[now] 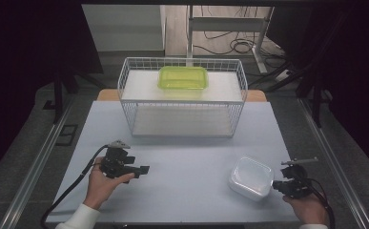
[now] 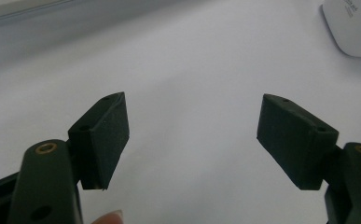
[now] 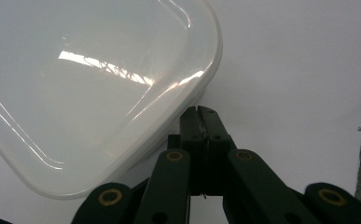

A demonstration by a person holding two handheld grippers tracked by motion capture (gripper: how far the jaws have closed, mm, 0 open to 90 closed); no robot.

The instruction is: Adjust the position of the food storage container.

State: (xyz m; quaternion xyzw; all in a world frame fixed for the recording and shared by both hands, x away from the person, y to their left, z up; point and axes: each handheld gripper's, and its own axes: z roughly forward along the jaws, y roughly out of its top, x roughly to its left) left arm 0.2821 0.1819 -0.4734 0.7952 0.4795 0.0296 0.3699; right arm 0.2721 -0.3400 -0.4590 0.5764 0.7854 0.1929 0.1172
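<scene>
I am seeing some small grey writing on the white rounded-square plastic container (image 2: 353, 25) from my left gripper view, but it is too blurred to read, and nothing else is carrying a label I can make out. I am counting two containers: the white one, lying on the pale grey tabletop (image 1: 182, 167) near my right hand, and one translucent lime-green plastic container with a lid (image 1: 183, 78), sitting on the white upper shelf of the single white wire basket rack (image 1: 125, 78) at the far side of the tabletop. I am holding two tools. My left tool (image 1: 141, 169) is standing wide open over bare tabletop, with nothing between its black pads (image 2: 106, 137), well apart from the white container. My right tool (image 3: 200, 114) is pressed fully together, gripping nothing, its tip sitting just beside the white container's rim; I cannot tell whether it is touching. Beyond the tabletop I am looking at a dark floor, black curtains on both sides, and a metal frame with loose cables (image 1: 241, 45) behind the rack.
</scene>
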